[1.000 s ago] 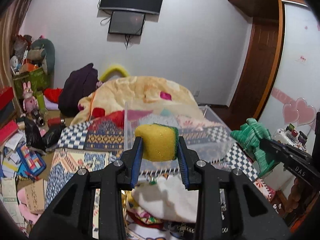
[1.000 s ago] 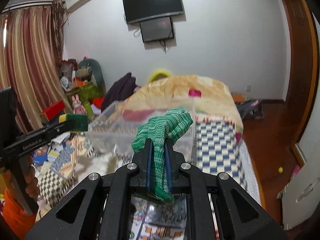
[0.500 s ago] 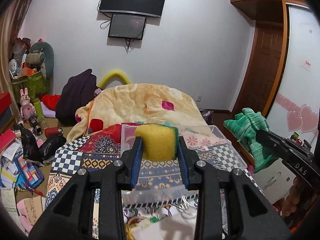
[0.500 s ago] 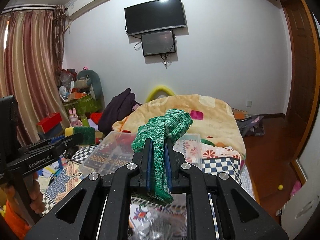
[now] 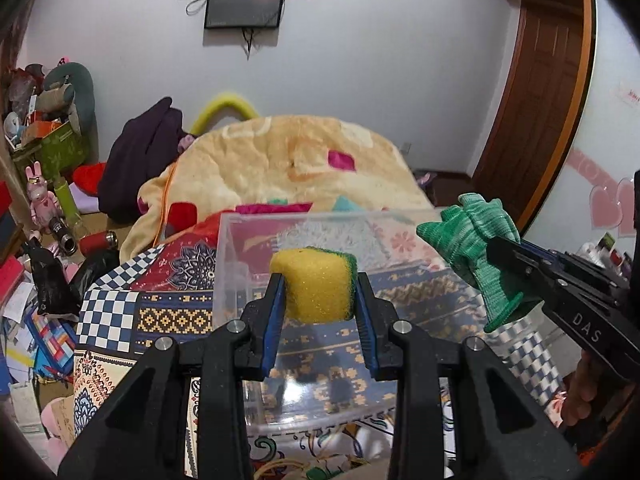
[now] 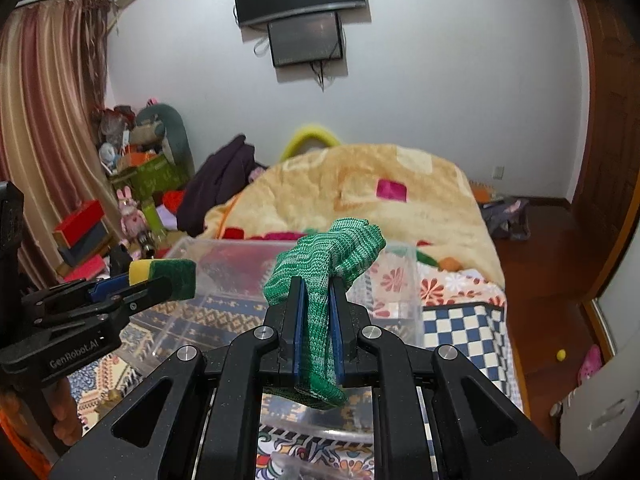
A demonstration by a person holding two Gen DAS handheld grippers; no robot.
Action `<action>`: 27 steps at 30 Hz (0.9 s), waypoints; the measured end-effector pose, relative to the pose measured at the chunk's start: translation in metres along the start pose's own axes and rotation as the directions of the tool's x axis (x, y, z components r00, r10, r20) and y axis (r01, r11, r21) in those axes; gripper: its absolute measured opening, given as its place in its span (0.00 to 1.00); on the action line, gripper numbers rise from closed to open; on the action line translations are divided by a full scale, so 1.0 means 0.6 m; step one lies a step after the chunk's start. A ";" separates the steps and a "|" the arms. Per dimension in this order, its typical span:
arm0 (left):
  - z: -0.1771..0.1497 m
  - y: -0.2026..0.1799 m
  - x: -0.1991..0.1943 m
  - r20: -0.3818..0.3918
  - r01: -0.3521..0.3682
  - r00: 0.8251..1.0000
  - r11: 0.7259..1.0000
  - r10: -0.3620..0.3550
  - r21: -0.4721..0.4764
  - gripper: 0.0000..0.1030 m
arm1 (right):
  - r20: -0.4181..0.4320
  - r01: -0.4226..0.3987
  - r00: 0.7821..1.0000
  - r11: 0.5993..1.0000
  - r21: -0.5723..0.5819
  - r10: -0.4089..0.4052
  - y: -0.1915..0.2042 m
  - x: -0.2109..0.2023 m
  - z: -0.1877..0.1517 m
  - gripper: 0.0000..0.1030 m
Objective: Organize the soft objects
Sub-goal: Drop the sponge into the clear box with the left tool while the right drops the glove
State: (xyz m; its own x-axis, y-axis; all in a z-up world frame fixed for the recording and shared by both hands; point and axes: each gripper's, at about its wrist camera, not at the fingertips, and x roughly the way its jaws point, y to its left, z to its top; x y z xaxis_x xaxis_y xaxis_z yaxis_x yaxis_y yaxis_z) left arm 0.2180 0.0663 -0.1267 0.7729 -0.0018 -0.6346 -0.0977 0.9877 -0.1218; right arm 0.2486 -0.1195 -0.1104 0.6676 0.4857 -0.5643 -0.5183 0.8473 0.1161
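Observation:
My left gripper (image 5: 319, 286) is shut on a yellow sponge with a green scouring side (image 5: 314, 284) and holds it above the near part of a clear plastic bin (image 5: 228, 264) on the bed. The sponge (image 6: 162, 276) also shows in the right wrist view. My right gripper (image 6: 316, 292) is shut on a green knitted glove (image 6: 328, 264), held over the bin's (image 6: 404, 280) near right edge. The glove (image 5: 476, 248) shows at the right in the left wrist view. The bin looks empty inside.
The bin sits on a patterned, checkered bedspread (image 5: 108, 320). A peach blanket (image 5: 288, 160) lies heaped behind it, with dark clothes (image 5: 144, 156) to the left. Clutter, boxes and toys (image 5: 44, 216) fill the floor at left. A wooden door (image 5: 536, 96) stands at right.
Both grippers have tilted down toward the bin, which now fills more of each view. The sponge and the glove stay clamped.

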 end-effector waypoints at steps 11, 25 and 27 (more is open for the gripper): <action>-0.006 -0.007 0.041 -0.064 -0.042 0.997 0.998 0.046 0.051 0.32 | -0.142 -0.008 0.990 0.997 -0.072 -0.002 0.010 0.036 -0.020 0.11; 0.004 -0.009 -0.020 -0.034 0.026 0.999 0.998 -0.024 0.054 0.43 | -0.087 -0.025 0.996 0.997 -0.079 0.018 0.006 -0.028 -0.006 0.36; 0.008 -0.008 -0.046 -0.004 0.036 0.999 0.998 -0.036 0.053 0.49 | -0.051 -0.017 0.999 0.997 -0.082 0.013 0.006 -0.049 -0.003 0.43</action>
State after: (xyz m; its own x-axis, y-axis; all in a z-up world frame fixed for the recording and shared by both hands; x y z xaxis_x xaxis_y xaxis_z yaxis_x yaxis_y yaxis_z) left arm 0.2003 0.0624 -0.1049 0.7732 -0.0375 -0.6330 -0.0369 0.9939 -0.1041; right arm 0.2261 -0.1309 -0.0951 0.6331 0.4849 -0.6034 -0.5713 0.8186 0.0584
